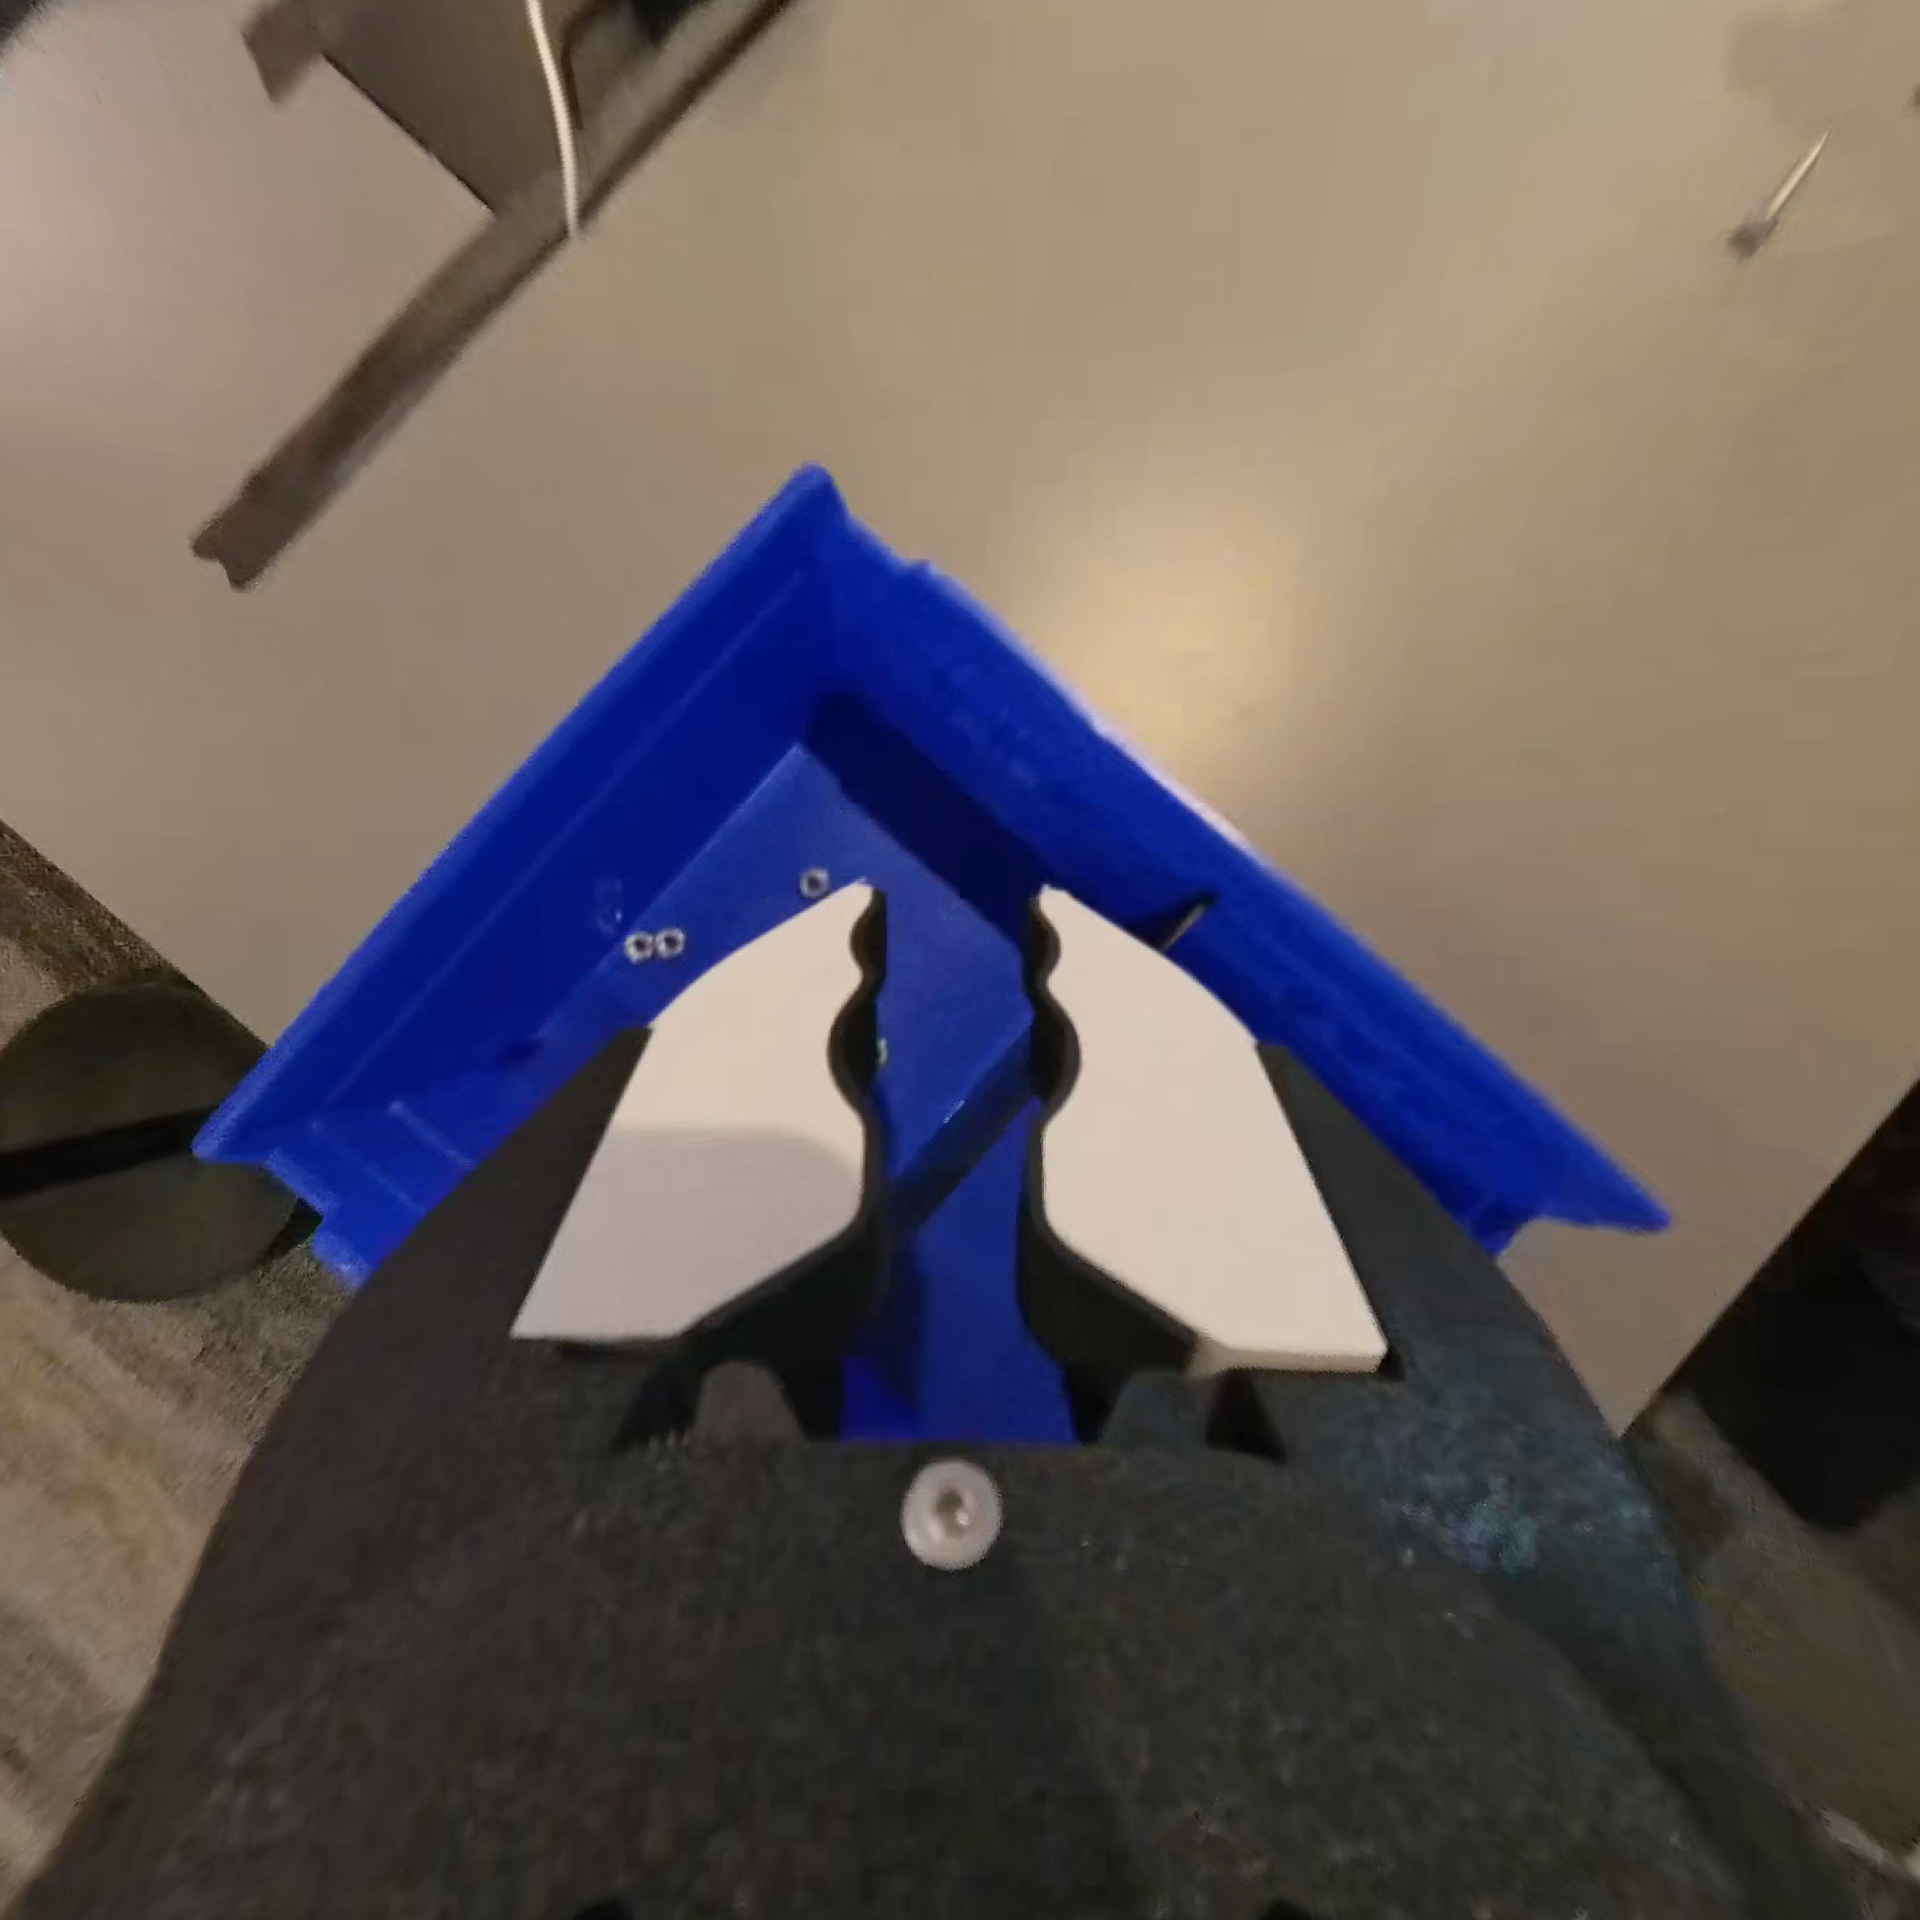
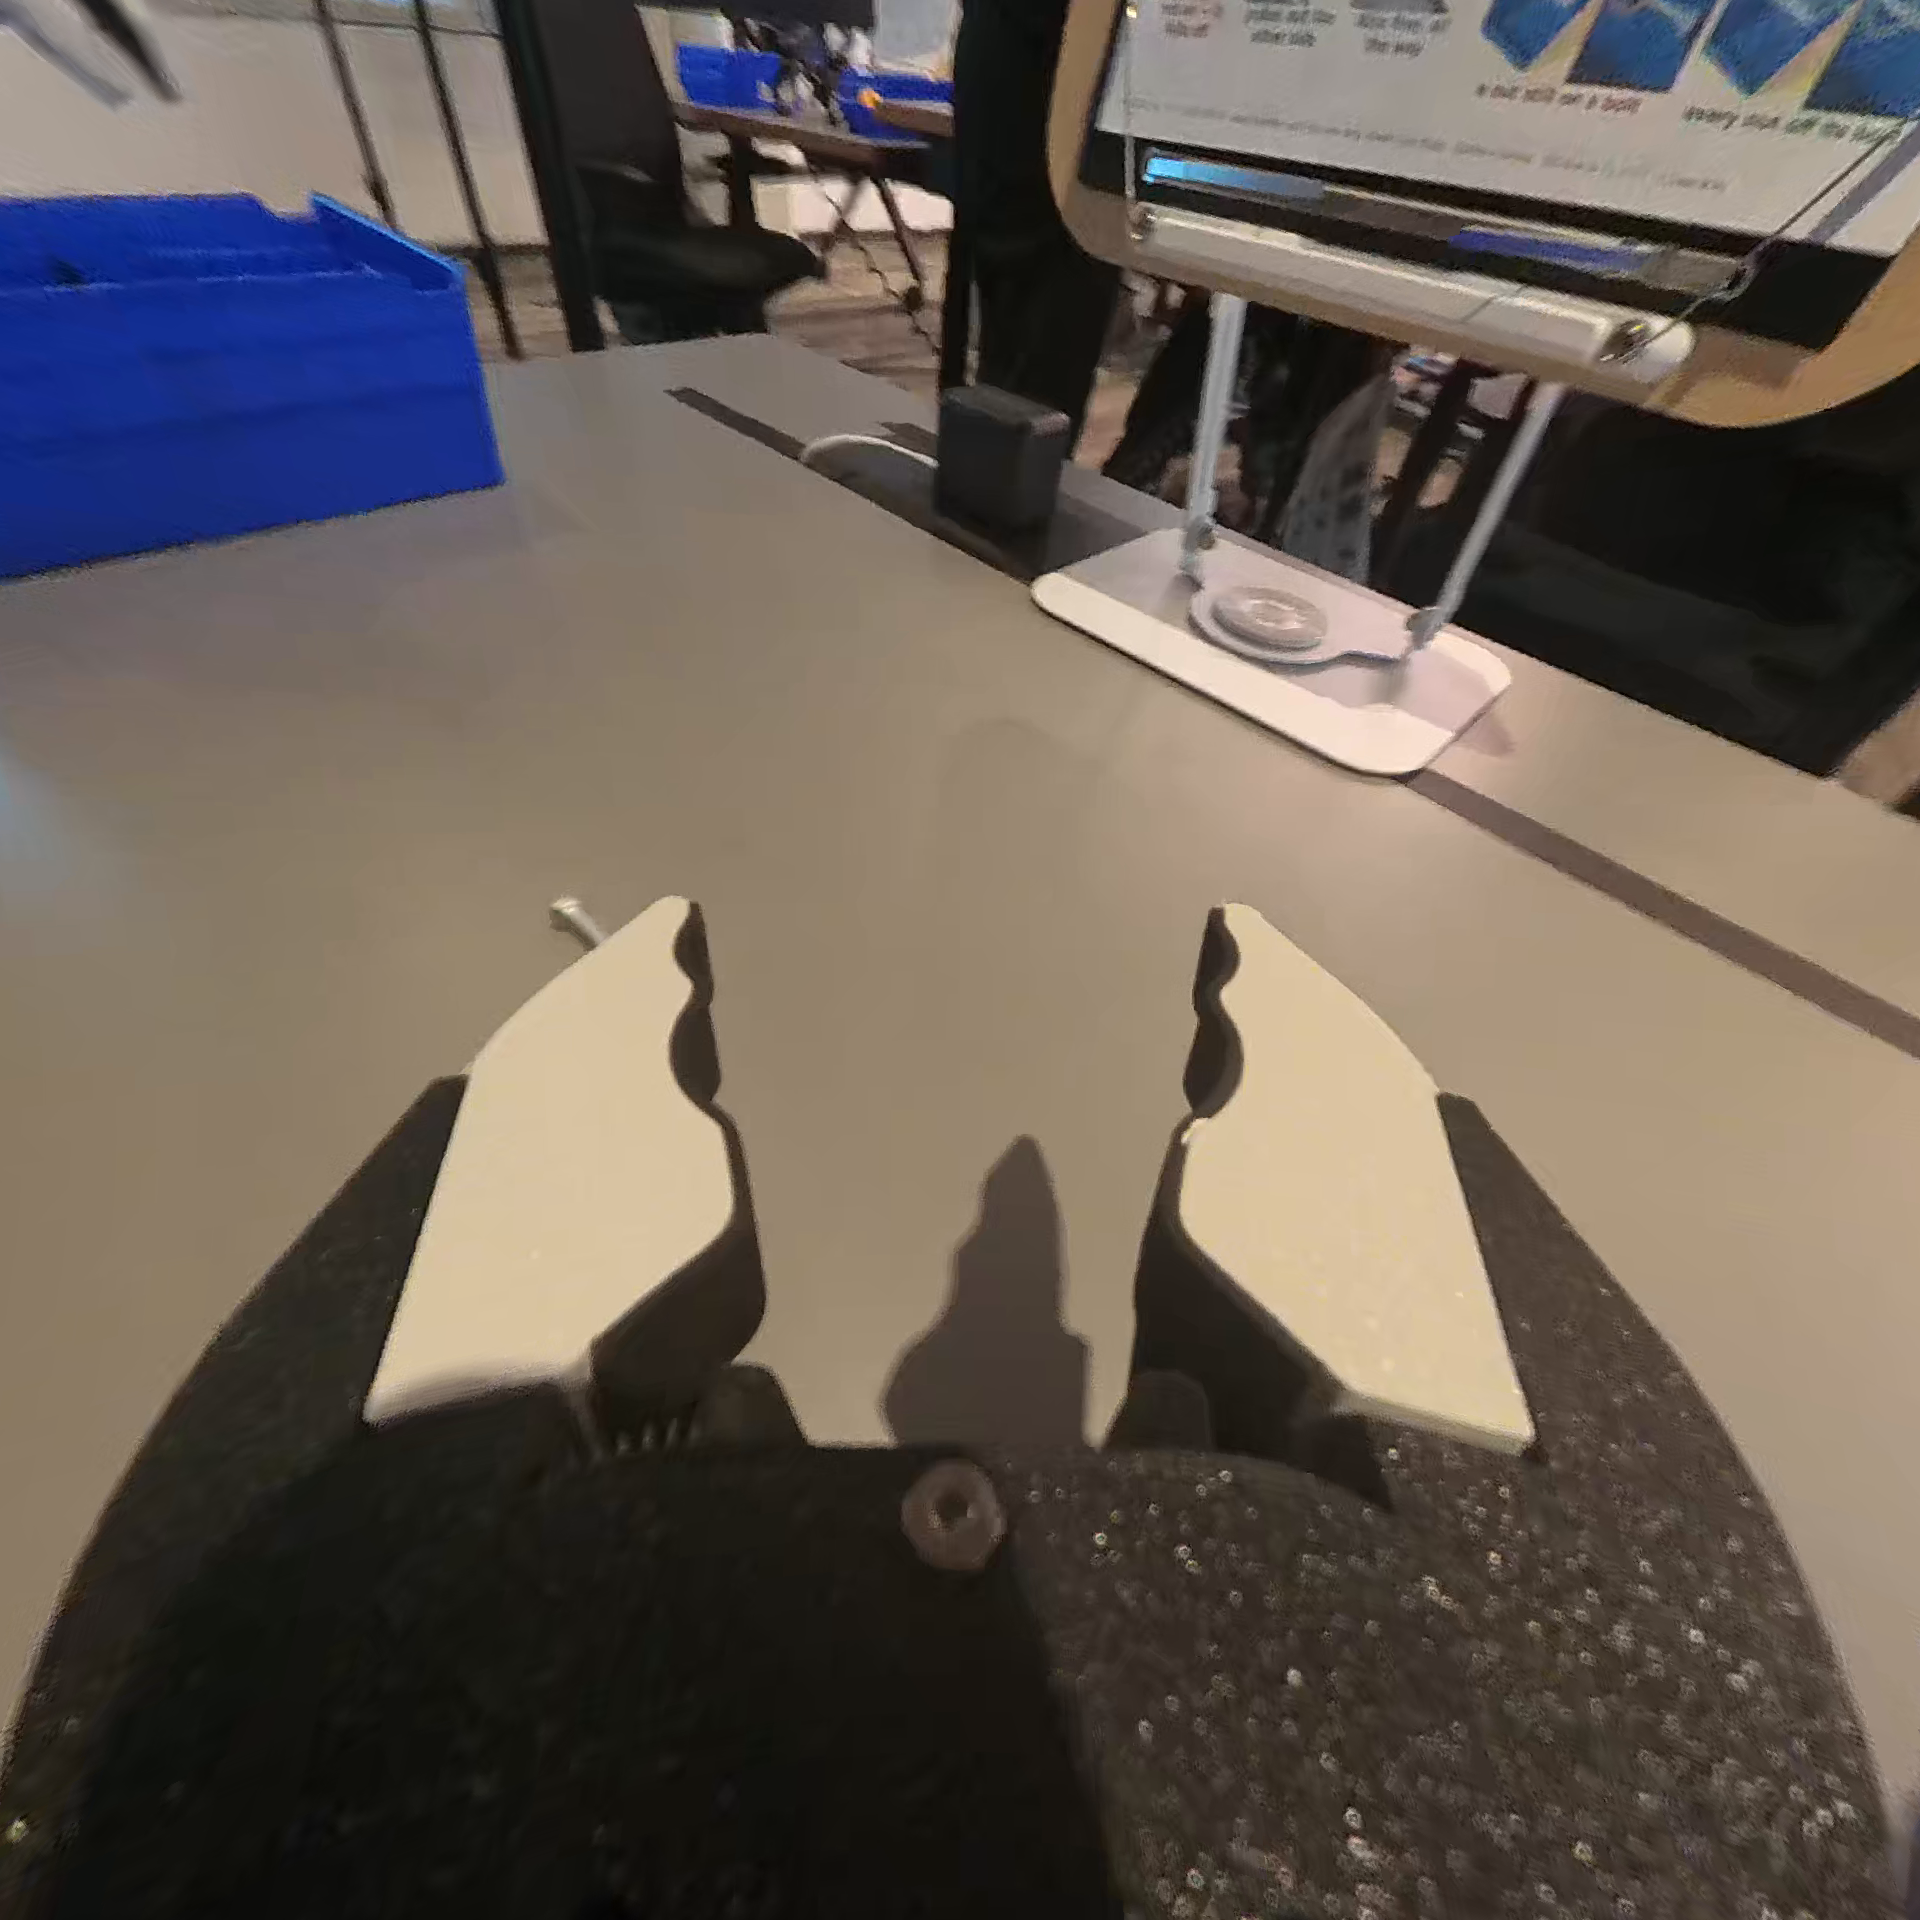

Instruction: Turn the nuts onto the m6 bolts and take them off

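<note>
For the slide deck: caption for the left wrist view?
Left hand-held gripper over a blue bin holding loose nuts, above a grey table.

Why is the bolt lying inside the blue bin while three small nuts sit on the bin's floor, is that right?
Not quite. The bolt lies on the grey table, outside the blue bin, as the right wrist view shows. Three small nuts do sit on the bin's floor.

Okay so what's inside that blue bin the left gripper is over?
Three small silver nuts lie on the floor of the blue bin: two side by side, one apart. The left gripper and its fingers cover the rest.
</note>
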Action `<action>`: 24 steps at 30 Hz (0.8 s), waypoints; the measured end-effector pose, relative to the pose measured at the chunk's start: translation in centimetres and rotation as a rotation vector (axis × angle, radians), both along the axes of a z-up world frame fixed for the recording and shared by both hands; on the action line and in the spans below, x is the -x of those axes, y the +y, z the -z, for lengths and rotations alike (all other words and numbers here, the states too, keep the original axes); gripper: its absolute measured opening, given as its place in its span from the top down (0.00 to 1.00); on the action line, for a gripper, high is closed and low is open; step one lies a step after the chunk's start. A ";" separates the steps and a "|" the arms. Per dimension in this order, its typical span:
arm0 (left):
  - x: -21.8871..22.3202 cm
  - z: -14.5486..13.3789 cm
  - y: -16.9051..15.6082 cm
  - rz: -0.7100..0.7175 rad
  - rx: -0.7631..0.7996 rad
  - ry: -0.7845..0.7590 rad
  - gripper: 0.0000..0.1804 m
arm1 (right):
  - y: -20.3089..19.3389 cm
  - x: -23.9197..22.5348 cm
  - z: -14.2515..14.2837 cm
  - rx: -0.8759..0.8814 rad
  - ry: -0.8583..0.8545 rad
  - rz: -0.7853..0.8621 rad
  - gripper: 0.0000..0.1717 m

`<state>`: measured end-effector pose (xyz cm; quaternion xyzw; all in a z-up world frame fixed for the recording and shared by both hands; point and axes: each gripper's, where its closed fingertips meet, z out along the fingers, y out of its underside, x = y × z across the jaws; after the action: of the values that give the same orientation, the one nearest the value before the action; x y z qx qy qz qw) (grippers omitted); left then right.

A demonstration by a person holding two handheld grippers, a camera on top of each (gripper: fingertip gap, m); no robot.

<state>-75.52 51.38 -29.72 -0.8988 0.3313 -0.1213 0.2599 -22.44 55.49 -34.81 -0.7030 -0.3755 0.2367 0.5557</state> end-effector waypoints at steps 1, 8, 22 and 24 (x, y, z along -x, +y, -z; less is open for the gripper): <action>0.6 0.8 0.0 0.020 0.020 0.016 0.87 | 0.2 0.0 -0.1 -0.002 -0.019 0.011 0.48; 0.8 6.0 0.5 0.235 0.158 0.139 0.89 | 0.7 1.1 -0.5 0.027 -0.097 0.052 0.48; 1.9 12.5 2.6 0.387 0.204 0.330 0.89 | 0.1 1.7 0.0 0.033 -0.152 0.057 0.48; 2.1 13.0 2.7 0.379 0.211 0.331 0.89 | 0.0 1.4 0.1 0.035 -0.146 0.061 0.48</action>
<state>-77.60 54.13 -42.69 -0.8504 0.5173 -0.0532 0.0798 -23.83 55.51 -34.89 -0.7391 -0.3892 0.1743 0.5214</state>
